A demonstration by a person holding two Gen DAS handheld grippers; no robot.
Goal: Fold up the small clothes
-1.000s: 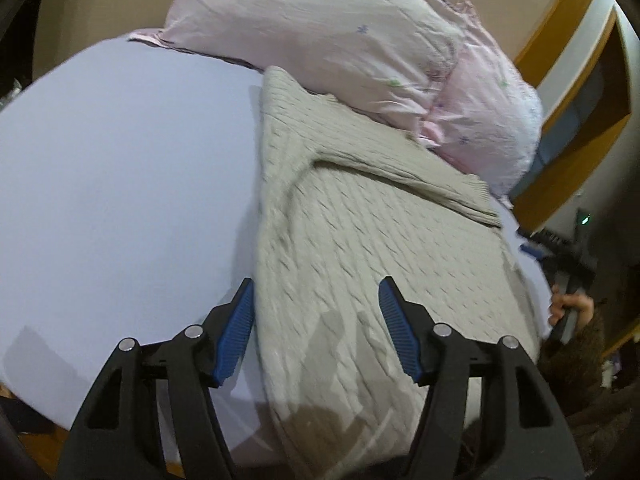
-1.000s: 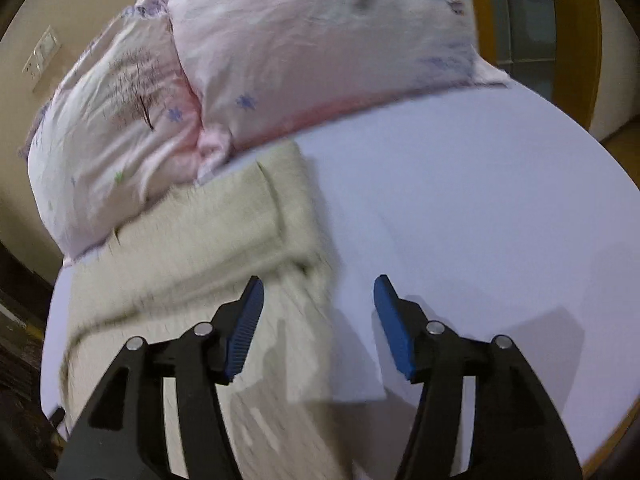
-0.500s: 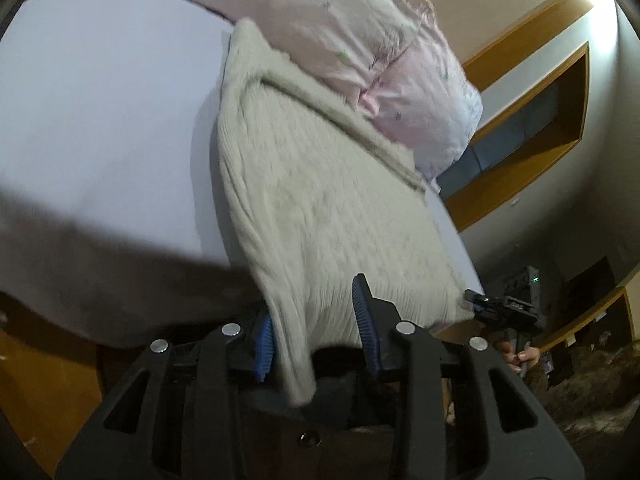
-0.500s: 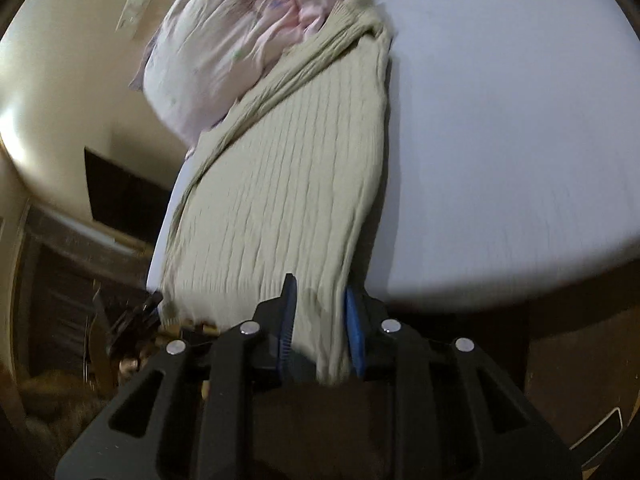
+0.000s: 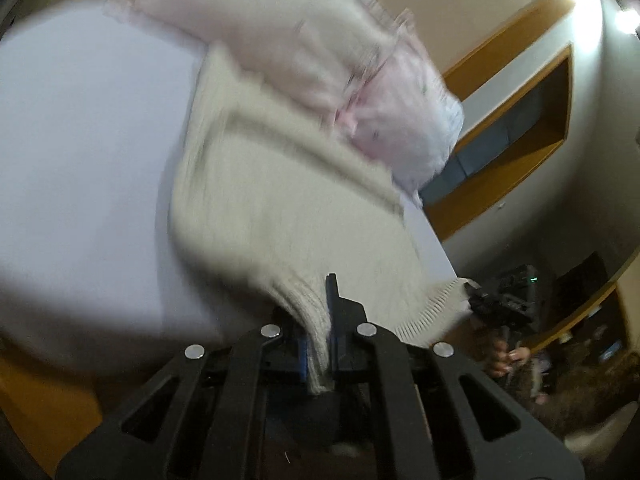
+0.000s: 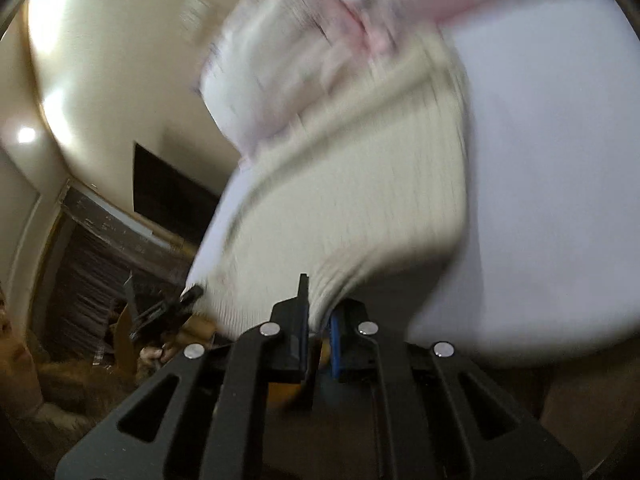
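Cream knit sweater (image 5: 288,216) on bed (image 5: 80,140), long axis running away toward pink pillows (image 5: 320,48), near hem lifted, one corner pinched in left claw (image 5: 320,340), the other in right claw (image 6: 318,320), both equally near.

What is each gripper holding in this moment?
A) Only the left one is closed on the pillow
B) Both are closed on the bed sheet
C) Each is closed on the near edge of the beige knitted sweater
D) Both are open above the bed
C: the left gripper and the right gripper each pinch the hem of the sweater between shut fingers.
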